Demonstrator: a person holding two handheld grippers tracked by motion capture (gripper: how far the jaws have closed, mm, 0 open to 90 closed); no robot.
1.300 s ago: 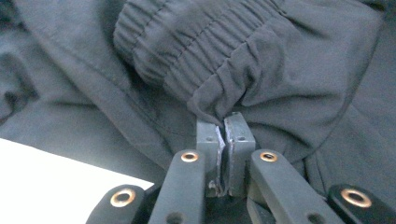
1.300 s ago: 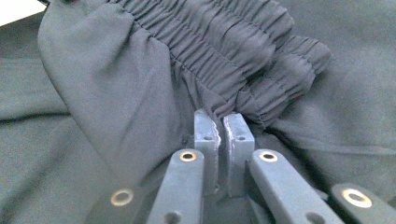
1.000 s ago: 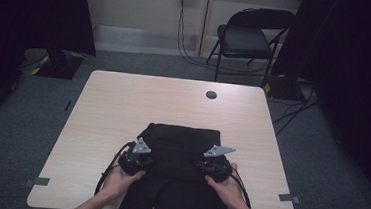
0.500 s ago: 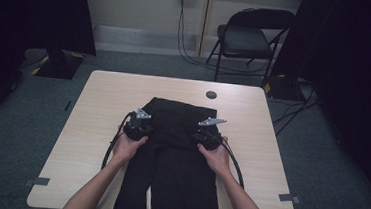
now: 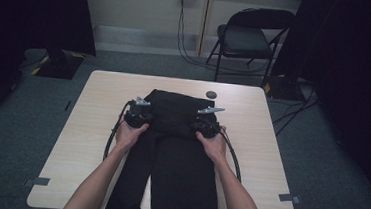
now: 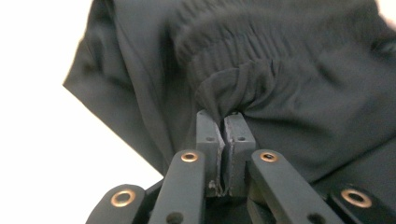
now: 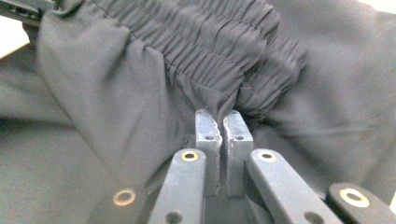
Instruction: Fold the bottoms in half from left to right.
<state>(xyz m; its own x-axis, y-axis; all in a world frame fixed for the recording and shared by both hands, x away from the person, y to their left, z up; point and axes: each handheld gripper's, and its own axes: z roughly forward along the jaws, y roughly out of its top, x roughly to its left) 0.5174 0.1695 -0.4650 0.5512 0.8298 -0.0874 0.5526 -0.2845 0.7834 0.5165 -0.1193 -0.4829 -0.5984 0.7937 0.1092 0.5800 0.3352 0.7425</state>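
Note:
A pair of black trousers point(image 5: 177, 149) lies on the light wooden table point(image 5: 86, 127), waist toward the far side and legs running off the near edge. My left gripper point(image 5: 137, 113) sits at the left side of the waist, my right gripper point(image 5: 207, 120) at the right side. In the left gripper view the jaws of my left gripper point(image 6: 223, 116) are shut on a bunched fold of the black fabric point(image 6: 280, 70) just below the elastic waistband. In the right gripper view my right gripper point(image 7: 223, 116) pinches the gathered cloth point(image 7: 116, 93) at the waistband the same way.
A small dark round disc point(image 5: 211, 94) lies on the table just beyond the trousers. A black folding chair point(image 5: 249, 39) stands behind the table. Tape marks point(image 5: 286, 197) sit near the front corners. Bare tabletop lies left and right of the trousers.
Both hands have moved away from the near edge toward the far side, dragging the trousers with them; the legs now stretch out longer over the table.

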